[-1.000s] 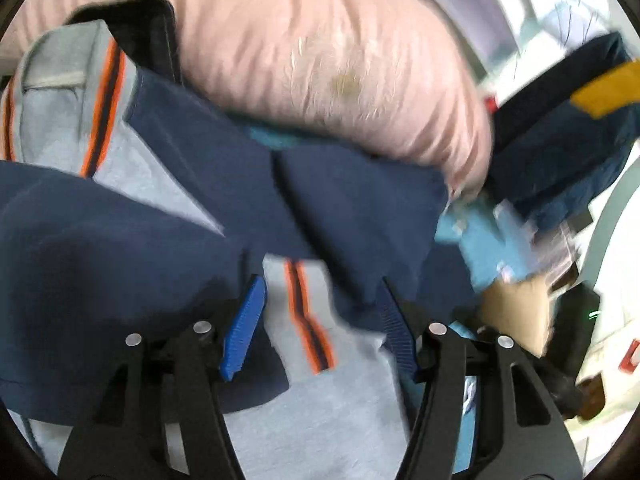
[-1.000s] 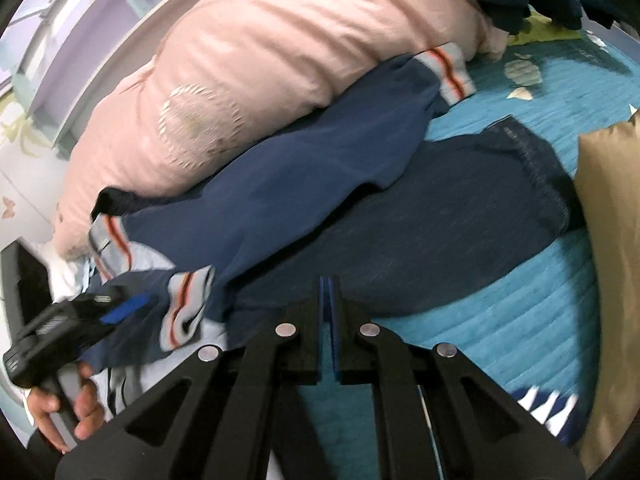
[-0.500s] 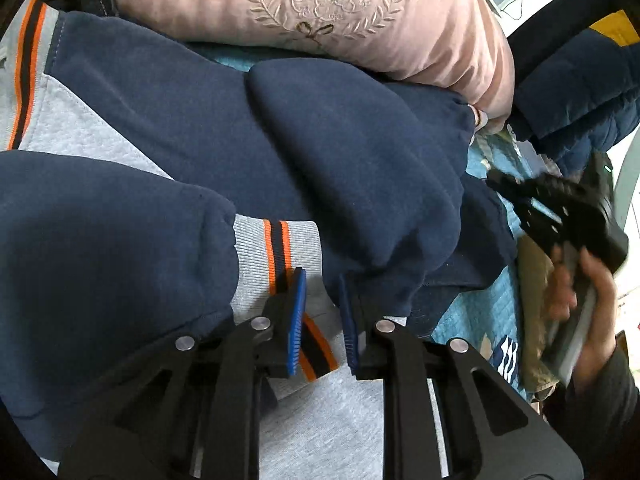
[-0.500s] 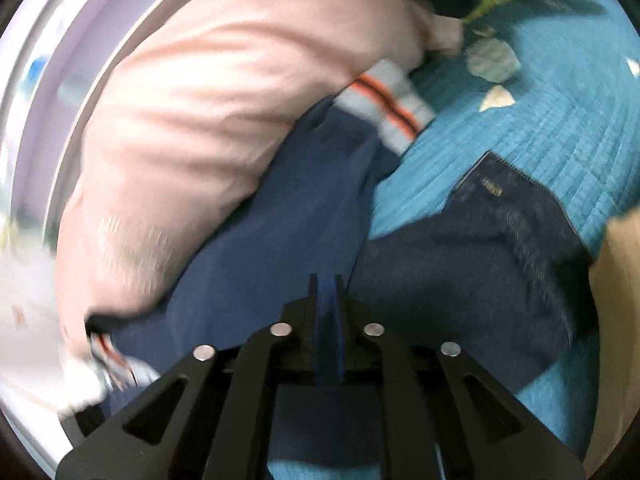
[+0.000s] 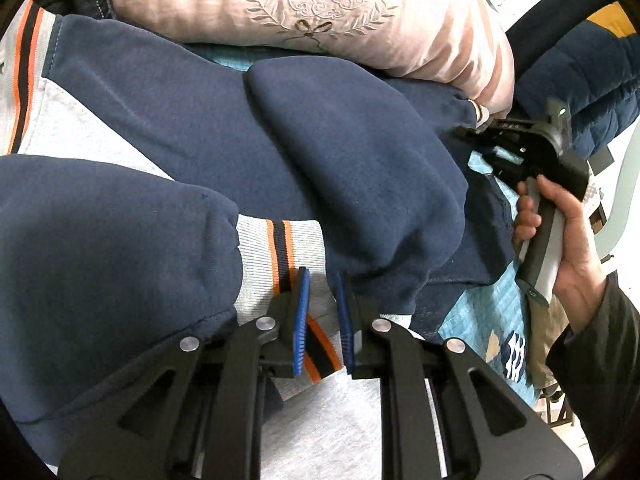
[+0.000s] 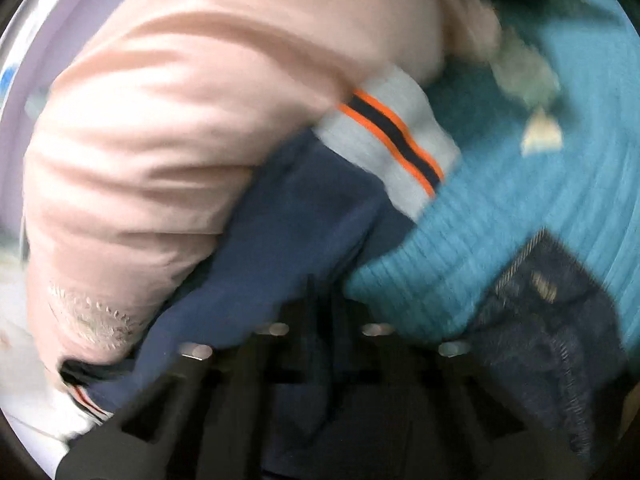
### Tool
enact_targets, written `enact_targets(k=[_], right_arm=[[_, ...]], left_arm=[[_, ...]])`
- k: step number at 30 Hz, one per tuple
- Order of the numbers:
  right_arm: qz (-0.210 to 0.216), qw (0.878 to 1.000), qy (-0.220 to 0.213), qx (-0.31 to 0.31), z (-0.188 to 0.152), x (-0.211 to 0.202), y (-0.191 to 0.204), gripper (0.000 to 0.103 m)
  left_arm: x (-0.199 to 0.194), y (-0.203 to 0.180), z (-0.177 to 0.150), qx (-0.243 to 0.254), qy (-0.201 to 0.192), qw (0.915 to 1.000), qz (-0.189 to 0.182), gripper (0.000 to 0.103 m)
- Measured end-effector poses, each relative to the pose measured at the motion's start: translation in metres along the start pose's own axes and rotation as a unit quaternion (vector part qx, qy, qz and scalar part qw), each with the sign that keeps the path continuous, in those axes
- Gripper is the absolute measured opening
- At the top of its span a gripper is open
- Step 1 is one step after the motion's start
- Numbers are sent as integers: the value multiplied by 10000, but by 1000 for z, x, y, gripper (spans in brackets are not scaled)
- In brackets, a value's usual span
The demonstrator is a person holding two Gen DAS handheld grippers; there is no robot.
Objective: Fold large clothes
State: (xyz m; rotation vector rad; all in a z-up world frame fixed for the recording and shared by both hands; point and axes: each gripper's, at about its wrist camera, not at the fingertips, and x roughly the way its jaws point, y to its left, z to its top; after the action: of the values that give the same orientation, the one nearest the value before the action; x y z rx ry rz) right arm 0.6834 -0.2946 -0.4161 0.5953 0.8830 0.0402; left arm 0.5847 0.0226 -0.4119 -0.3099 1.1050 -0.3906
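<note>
A navy sweatshirt (image 5: 340, 152) with grey panels and orange-and-black stripes lies crumpled on the bed. My left gripper (image 5: 322, 312) is closing its blue pads (image 5: 301, 312) on a fold of the striped grey hem, beside a sleeve's grey cuff (image 5: 280, 256). In the same view a hand (image 5: 560, 240) holds my right gripper (image 5: 470, 132) at the garment's far right end. The right wrist view is blurred: my right gripper (image 6: 320, 296) is shut over the navy sleeve (image 6: 280, 240), and the other striped cuff (image 6: 392, 140) lies ahead of it.
A large pink pillow (image 5: 320, 12) (image 6: 180, 120) presses against the sweatshirt's far side. The teal quilt (image 6: 520, 220) shows beneath. Dark jeans (image 6: 540, 320) lie at the right. A navy padded jacket (image 5: 580, 68) with a yellow patch sits beyond the pillow.
My left gripper dropped onto the striped hem and its jaws narrowed from wide apart to a pinch. My right gripper swept along the sleeve toward the far cuff by the pillow.
</note>
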Motion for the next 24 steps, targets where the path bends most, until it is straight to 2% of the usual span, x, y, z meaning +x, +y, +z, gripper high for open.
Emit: enact_targets(k=[4, 6, 11, 15, 18, 19, 21, 24], right_arm=[[436, 9958, -627, -512, -5, -49, 31, 5], [695, 9901, -900, -820, -11, -79, 54, 5], [1170, 9742, -1060, -1614, -35, -131, 112, 5], [1573, 9571, -827, -2290, -75, -152, 182, 5], [1736, 9490, -590, -2565, -102, -149, 220, 5], [1835, 9467, -491, -2602, -111, -146, 233, 5], [1944, 9432, -316, -2676, -132, -141, 256, 5], [2068, 9366, -39, -2826, -172, -130, 285, 5]], left_arm=[[-1, 8, -2, -154, -86, 9998, -24, 2], [-6, 12, -3, -220, -196, 9995, -118, 1], [-9, 8, -5, -218, -243, 9995, -51, 0], [-15, 12, -4, -438, -246, 9985, -200, 0], [-48, 15, -8, -424, -543, 9961, -543, 0], [-59, 18, -10, -416, -614, 9957, -550, 0], [-83, 31, -15, -430, -752, 9954, -418, 0], [-127, 73, -25, -683, -911, 9934, -105, 0]])
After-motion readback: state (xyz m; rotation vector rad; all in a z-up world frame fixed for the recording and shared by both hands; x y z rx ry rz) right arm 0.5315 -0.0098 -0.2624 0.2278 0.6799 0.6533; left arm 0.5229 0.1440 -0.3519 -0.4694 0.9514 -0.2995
